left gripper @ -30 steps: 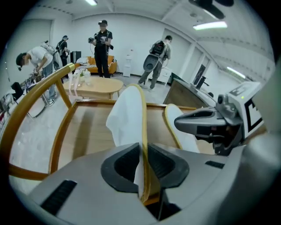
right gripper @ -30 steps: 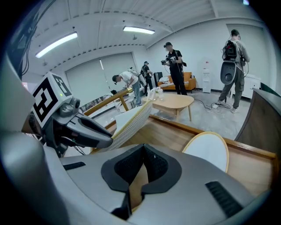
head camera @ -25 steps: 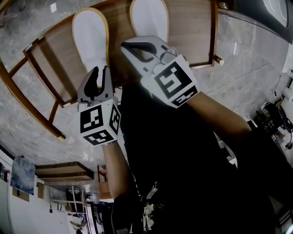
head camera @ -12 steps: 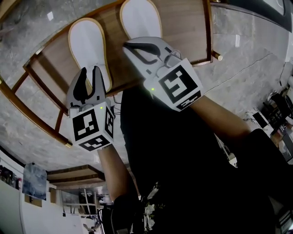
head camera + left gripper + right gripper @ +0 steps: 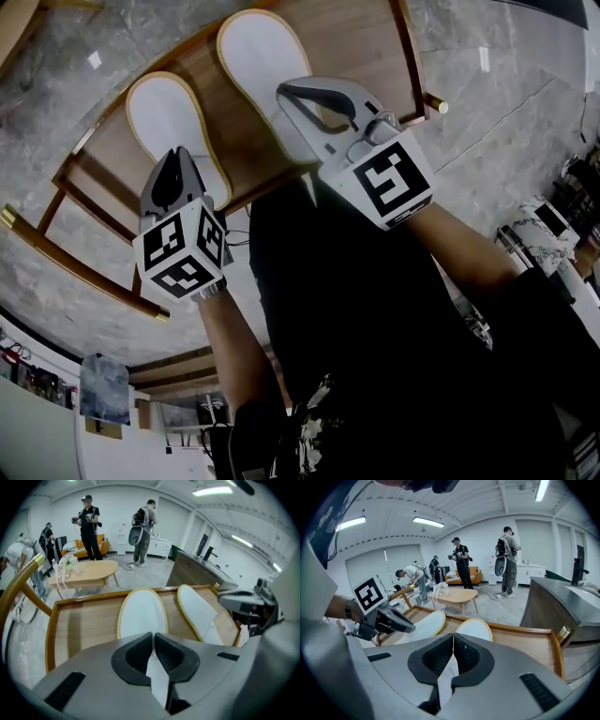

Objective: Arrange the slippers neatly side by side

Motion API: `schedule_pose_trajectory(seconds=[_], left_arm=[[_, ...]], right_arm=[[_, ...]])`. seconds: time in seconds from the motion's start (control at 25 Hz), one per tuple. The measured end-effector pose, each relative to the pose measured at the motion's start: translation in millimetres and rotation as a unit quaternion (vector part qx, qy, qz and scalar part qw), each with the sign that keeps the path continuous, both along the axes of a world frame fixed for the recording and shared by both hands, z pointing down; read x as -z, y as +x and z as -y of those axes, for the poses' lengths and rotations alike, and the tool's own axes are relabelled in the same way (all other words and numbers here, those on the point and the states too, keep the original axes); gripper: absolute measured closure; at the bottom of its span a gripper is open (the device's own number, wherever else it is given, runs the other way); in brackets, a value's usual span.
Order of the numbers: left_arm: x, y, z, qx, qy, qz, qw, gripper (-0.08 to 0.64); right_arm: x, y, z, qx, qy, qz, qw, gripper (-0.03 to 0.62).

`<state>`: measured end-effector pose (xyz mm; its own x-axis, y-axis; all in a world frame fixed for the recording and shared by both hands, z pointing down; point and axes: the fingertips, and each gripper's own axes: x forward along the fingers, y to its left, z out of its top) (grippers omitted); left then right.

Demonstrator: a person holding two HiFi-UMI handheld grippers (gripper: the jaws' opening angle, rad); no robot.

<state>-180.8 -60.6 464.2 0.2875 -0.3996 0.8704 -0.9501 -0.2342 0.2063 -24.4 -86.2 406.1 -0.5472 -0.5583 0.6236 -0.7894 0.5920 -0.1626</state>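
Note:
Two white slippers with tan rims lie side by side on a wooden rack [image 5: 366, 47], toes pointing away from me. The left slipper [image 5: 167, 111] and the right slipper [image 5: 251, 54] are nearly parallel, a strip of wood between them. My left gripper [image 5: 175, 152] hovers over the left slipper's heel end; its jaws are closing, the tips meet and nothing shows between them [image 5: 153, 633]. My right gripper [image 5: 285, 91] is shut and empty above the right slipper's heel end [image 5: 453, 634]. The right slipper's upper band [image 5: 212, 626] shows just below that gripper.
The rack stands on a grey marble floor [image 5: 525, 112] and has raised wooden rails [image 5: 51, 620]. Beyond it are a low wooden table [image 5: 86, 573], a dark counter [image 5: 555, 606] and several people standing at the far wall.
The left gripper's jaws, open over the left slipper's heel before, have closed. Both grippers have drawn slightly back from the slippers, and the view has shifted.

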Motion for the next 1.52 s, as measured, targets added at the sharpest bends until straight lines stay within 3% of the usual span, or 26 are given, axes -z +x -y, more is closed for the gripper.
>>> schedule_pose_trajectory(seconds=[0.2,0.4,0.64,0.84,1.08,1.52], left_arm=[[18.6,7.9,5.0,0.076,0.000,-0.107,0.9914,0.543],[21.1,28.6,4.1,0.059,-0.003,-0.131,0.9897,0.545],[17.7,54.3,1.5,-0.035,0.001,-0.090,0.9954,0.545],[16.8,63.1,-0.9,-0.060,-0.001,-0.080,0.9950,0.545],[13.3,65.1,1.1,-0.140,0.000,-0.029,0.9897,0.545],[11.0,52.0,0.4,-0.176,-0.012,-0.006,0.9842,0.545]], right_arm=[[-2.9,7.9,-0.6,-0.021,-0.003,-0.003,1.000,0.591],[-5.6,9.3,-1.7,-0.026,-0.008,-0.003,1.000,0.591],[-8.2,16.1,-2.5,-0.028,-0.008,-0.002,1.000,0.591],[-10.1,20.6,-7.0,-0.030,-0.012,0.000,0.999,0.591],[-15.5,26.7,-9.0,-0.035,-0.016,-0.005,0.999,0.591],[-21.3,26.2,-10.3,-0.042,-0.019,0.002,0.999,0.591]])
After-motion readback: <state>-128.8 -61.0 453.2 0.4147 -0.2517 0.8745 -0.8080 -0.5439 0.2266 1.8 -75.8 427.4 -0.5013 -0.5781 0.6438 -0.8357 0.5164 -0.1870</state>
